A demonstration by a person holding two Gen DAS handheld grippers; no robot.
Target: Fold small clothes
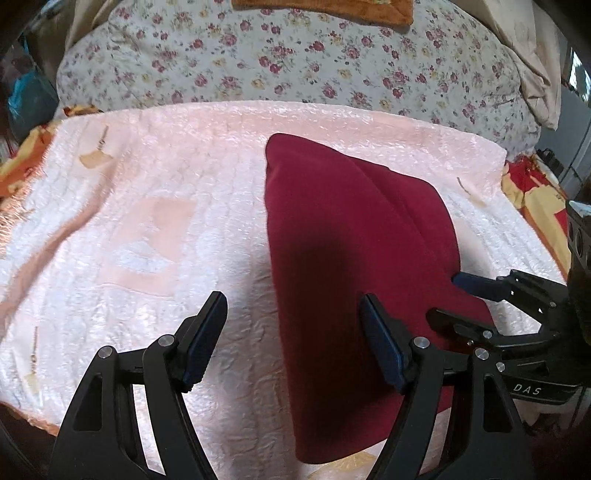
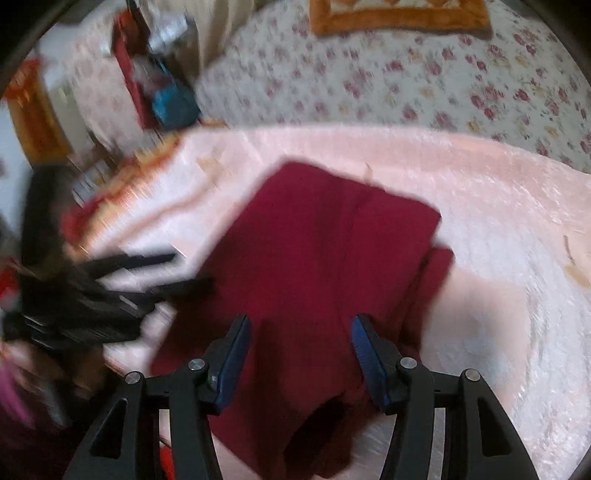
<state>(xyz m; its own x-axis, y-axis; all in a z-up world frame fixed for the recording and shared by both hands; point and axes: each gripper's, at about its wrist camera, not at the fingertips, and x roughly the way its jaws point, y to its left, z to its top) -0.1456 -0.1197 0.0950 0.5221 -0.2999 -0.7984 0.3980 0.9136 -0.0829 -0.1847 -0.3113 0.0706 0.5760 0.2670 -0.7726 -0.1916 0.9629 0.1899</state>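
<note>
Left claw (image 1: 293, 338): fingers spread wide, gripping nothing, poised low over the near left edge of the garment.
Right claw (image 2: 301, 360): also spread apart and empty, hovering above the near end of the cloth; this view is smeared with motion, so fine detail is lost.
Garment (image 1: 354, 251): a dark red piece of clothing, lying flat on the pink blanket, right of centre, already doubled lengthwise by the look of it, with a second layer peeking out along its right side.
Handling: my read is light, soft and limp, no stiffness at all, so it will sag and slide over itself when lifted.
Where to grab: I'd pinch the two near corners, one per claw, catching both layers at the edge so the fold doesn't slip open.
Pink blanket (image 1: 155, 206): a textured, slightly shiny cover spread over the bed, a bit rumpled, likely to grab the cloth a little.
Floral quilt (image 1: 295, 62): bunched up just beyond the blanket.
Orange mat (image 1: 325, 9): right at the far edge.
Room: clutter off to the sides, too blurred to name.
</note>
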